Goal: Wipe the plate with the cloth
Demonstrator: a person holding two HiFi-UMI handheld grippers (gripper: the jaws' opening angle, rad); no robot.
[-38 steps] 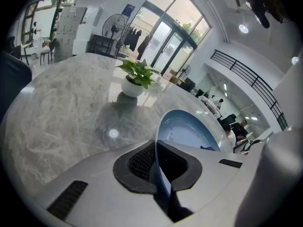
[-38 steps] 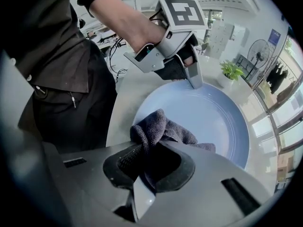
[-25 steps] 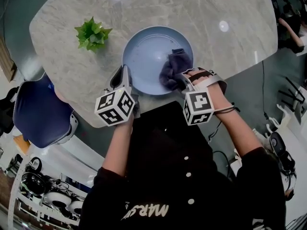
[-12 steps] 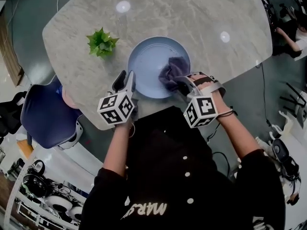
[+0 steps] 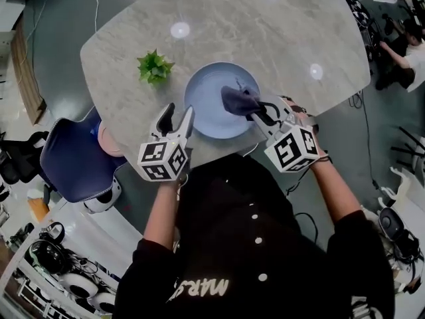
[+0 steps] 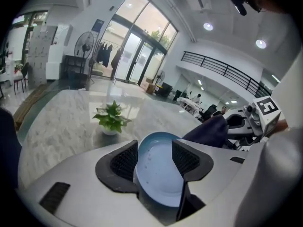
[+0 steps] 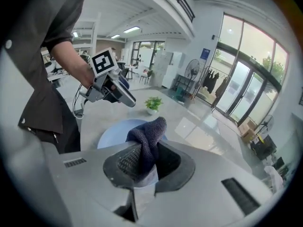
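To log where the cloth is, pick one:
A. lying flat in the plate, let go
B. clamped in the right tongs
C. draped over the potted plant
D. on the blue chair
B: the right gripper view shows the right tongs shut on the cloth, whose free end bunches up past the jaws, with the plate beyond it.

plate [image 6: 158, 181] sides behind left gripper [image 6: 155, 148] jaws, cloth [image 7: 150, 129] end buried in right gripper [image 7: 147, 152] jaws
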